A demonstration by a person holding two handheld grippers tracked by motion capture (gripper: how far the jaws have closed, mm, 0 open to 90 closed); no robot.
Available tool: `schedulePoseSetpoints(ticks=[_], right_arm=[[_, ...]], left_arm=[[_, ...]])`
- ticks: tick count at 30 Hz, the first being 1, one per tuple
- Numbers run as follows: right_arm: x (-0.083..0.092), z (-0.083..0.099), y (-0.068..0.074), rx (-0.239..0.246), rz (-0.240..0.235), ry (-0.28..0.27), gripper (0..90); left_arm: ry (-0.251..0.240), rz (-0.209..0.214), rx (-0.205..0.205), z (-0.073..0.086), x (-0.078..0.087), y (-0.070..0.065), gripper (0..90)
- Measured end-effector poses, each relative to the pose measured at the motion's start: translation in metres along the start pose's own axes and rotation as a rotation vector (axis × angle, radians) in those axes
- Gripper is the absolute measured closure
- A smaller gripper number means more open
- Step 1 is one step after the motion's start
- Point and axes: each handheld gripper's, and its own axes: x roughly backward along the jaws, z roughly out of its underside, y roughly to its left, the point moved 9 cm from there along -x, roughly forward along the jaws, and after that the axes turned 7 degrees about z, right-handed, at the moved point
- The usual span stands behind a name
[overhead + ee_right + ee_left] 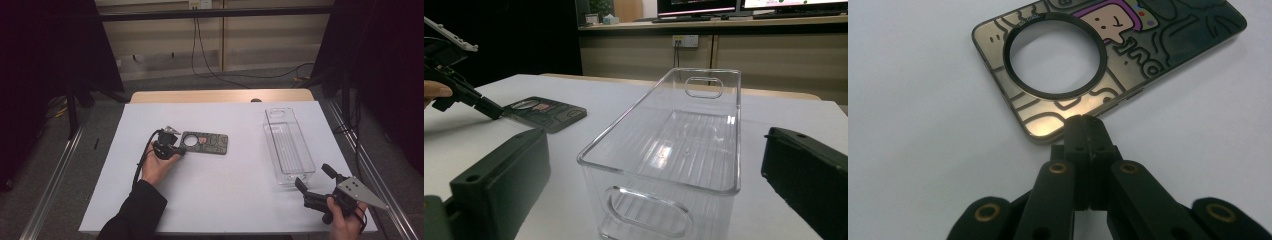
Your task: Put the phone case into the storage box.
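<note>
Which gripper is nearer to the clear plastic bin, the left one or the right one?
Right. The right gripper sits open just before the clear plastic bin's near end; the left gripper is shut on the phone case, well off to the bin's left.

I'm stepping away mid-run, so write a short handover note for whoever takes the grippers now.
Left gripper: jaws shut, tips at the near edge of the phone case; whether they pinch it is unclear. The case lies flat on the white table.
Right gripper: jaws open, holding nothing, just short of the near end of the clear bin.
Bin: empty, on the table's right side.
Done: left gripper brought to the case.
Left: probably lift the case and put it in the bin.
</note>
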Motion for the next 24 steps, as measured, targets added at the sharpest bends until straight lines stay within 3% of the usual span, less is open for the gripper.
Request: schedulePoseSetpoints(ticks=[12,16,20,24], right_arm=[[0.0,0.0,0.0,0.002,-0.002,0.001,0.0],[0.0,0.0,0.0,-0.002,0.001,0.0,0.0],[0.001,0.0,-0.001,0.001,0.002,0.002,0.0],[0.0,0.0,0.0,0.001,0.0,0.0,0.0]], left_arm=[[-0.045,-0.031,0.032,-0.006,-0.005,0.008,90.0],[-0.036,-0.011,0.045,-0.005,-0.002,0.003,90.0],[-0.085,0.012,0.024,-0.014,0.007,-0.009,90.0],[-0.128,0.043,-0.035,-0.028,0.005,-0.024,90.0]])
